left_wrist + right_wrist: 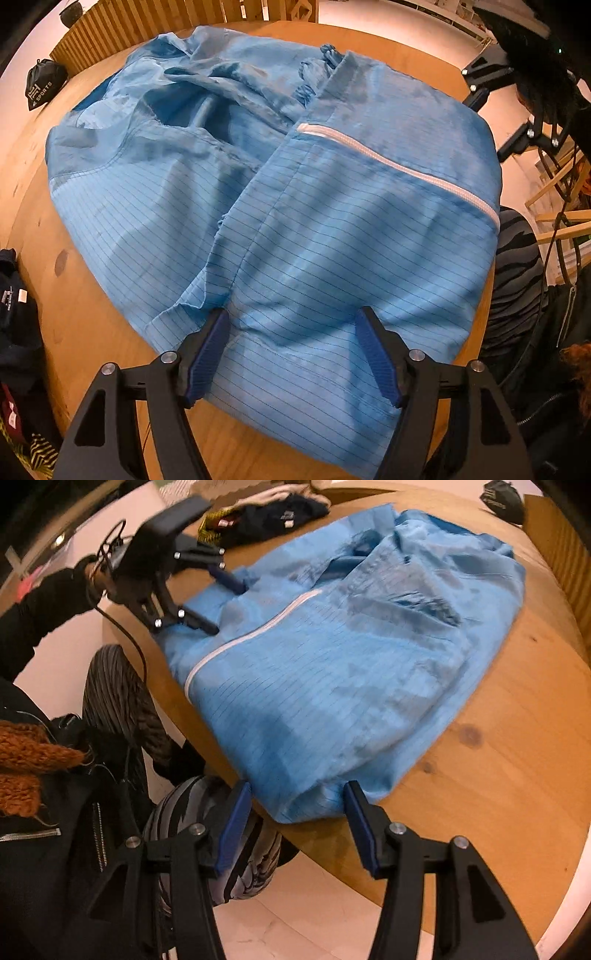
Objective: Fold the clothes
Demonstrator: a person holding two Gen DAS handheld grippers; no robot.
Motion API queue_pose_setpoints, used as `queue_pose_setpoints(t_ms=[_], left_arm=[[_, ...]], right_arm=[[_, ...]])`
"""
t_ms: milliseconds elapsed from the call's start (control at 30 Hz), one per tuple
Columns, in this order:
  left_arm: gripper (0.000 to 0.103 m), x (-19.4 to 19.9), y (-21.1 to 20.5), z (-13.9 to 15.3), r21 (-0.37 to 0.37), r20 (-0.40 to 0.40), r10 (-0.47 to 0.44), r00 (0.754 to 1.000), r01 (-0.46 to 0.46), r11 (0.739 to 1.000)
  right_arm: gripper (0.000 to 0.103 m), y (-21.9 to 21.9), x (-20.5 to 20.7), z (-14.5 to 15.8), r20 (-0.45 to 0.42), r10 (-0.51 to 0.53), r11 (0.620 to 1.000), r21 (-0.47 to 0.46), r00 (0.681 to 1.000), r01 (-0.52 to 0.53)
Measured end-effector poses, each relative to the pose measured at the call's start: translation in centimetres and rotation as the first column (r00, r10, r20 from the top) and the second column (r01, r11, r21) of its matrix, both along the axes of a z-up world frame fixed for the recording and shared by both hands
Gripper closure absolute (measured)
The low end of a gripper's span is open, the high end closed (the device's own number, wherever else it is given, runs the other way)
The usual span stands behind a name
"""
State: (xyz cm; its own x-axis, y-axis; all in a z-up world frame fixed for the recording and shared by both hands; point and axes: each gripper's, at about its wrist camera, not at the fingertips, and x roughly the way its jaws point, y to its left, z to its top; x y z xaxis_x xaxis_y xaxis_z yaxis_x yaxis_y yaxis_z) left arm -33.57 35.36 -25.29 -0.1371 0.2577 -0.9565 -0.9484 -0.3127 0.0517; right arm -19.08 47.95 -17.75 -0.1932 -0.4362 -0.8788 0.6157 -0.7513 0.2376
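A light blue pinstriped jacket [280, 206] with a white zipper [399, 166] lies crumpled and partly folded on a round wooden table [85, 325]. My left gripper [293, 332] stands open over its near hem, with flat fabric between the blue pads, which do not press it. In the right wrist view the jacket [351, 657] reaches the table [517, 757] edge. My right gripper [297, 805] is open around the jacket's near corner. The left gripper [227, 607] shows at the jacket's far left edge, and the right gripper [487, 127] shows at the jacket's right edge.
A pile of dark clothes [14, 302] [266, 517] sits at the table's edge. A black sports bag [44, 83] [502, 500] lies by a wooden slat wall [147, 22]. The person's patterned trouser legs [118, 698] stand close to the table edge.
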Motion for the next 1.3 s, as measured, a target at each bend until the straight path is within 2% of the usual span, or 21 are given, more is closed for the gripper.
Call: queue_pose_setpoints(t_ms=[33,67,100,133,200,267,400,433,467,533,567,600,733,867,967,1100,1300], left_arm=[[0.033,0.0,0.0,0.0,0.003,0.002,0.003,1.0,-0.003,1.0],[0.033,0.0,0.0,-0.1,0.007,0.002,0.005,1.0,-0.005,1.0],[0.033,0.0,-0.1,-0.1,0.012,0.003,0.007,1.0,-0.007,1.0],[0.033,0.0,-0.3,-0.1,0.017,0.004,0.01,1.0,-0.01,1.0],[0.033,-0.1,-0.6,-0.1,0.028,0.006,0.012,1.0,-0.012,1.0],[0.033,-0.1,-0.7,-0.2,0.036,0.002,0.012,1.0,-0.012,0.999],[0.033,0.0,-1.0,-0.2,0.043,-0.018,0.012,1.0,-0.011,0.999],[0.033,0.3,-1.1,-0.1,0.04,-0.041,0.006,0.999,-0.004,0.999],[0.033,1.0,-1.3,0.2,0.041,-0.065,-0.009,0.998,0.012,0.999],[0.033,2.9,-2.0,1.1,0.052,-0.108,-0.069,0.992,0.075,0.996],[0.033,3.7,-2.5,1.6,0.06,-0.117,-0.096,0.988,0.104,0.993],[0.033,4.6,-3.0,2.1,0.068,-0.126,-0.123,0.984,0.132,0.989],[0.033,7.1,-4.8,2.9,0.075,-0.147,-0.186,0.971,0.199,0.977],[0.033,8.6,-4.3,2.1,0.006,-0.171,-0.249,0.953,0.254,0.967],[0.033,9.2,-4.1,1.7,-0.025,-0.186,-0.274,0.944,0.274,0.961],[0.033,8.4,-3.4,0.9,-0.051,-0.199,-0.267,0.943,0.262,0.964],[0.033,8.3,-3.6,0.2,-0.069,-0.231,-0.279,0.932,0.27,0.96]], right_arm=[[0.052,-0.3,-0.1,-0.1,-0.001,0.007,1.0,0.01,1.0,-0.007],[0.059,-0.5,-0.3,-0.3,-0.003,0.015,1.0,0.02,1.0,-0.015],[0.073,-0.6,-0.4,-0.2,-0.008,0.015,0.999,0.044,1.0,-0.015],[0.075,-0.6,-0.4,-0.1,-0.011,0.016,0.998,0.06,1.0,-0.015],[0.087,-0.3,-0.3,0.4,-0.013,0.027,0.998,0.065,1.0,-0.026],[0.092,0.1,0.1,0.8,-0.001,0.031,0.996,0.082,1.0,-0.031],[0.094,1.6,-0.3,0.1,-0.023,-0.108,0.977,0.18,0.994,0.111],[0.094,1.4,0.0,0.5,-0.056,-0.127,0.968,0.213,0.99,0.136],[0.088,1.1,0.2,0.9,-0.092,-0.142,0.956,0.246,0.986,0.16],[0.06,-0.1,1.3,2.5,-0.168,-0.105,0.959,0.243,0.98,0.145],[0.038,-1.1,1.8,3.3,-0.199,-0.072,0.967,0.226,0.977,0.117],[0.034,-2.0,2.0,3.9,-0.225,-0.041,0.973,0.214,0.974,0.091],[0.034,-5.7,2.2,3.6,-0.277,0.089,0.96,0.28,0.957,-0.008],[0.034,-7.4,1.4,1.6,-0.271,0.161,0.934,0.352,0.949,-0.058],[0.034,-8.0,0.4,0.5,-0.267,0.174,0.925,0.375,0.948,-0.064],[0.034,-7.6,-0.7,-0.2,-0.253,0.145,0.93,0.366,0.957,-0.045],[0.034,-6.9,-0.2,-0.9,-0.296,0.163,0.922,0.386,0.941,-0.038]])
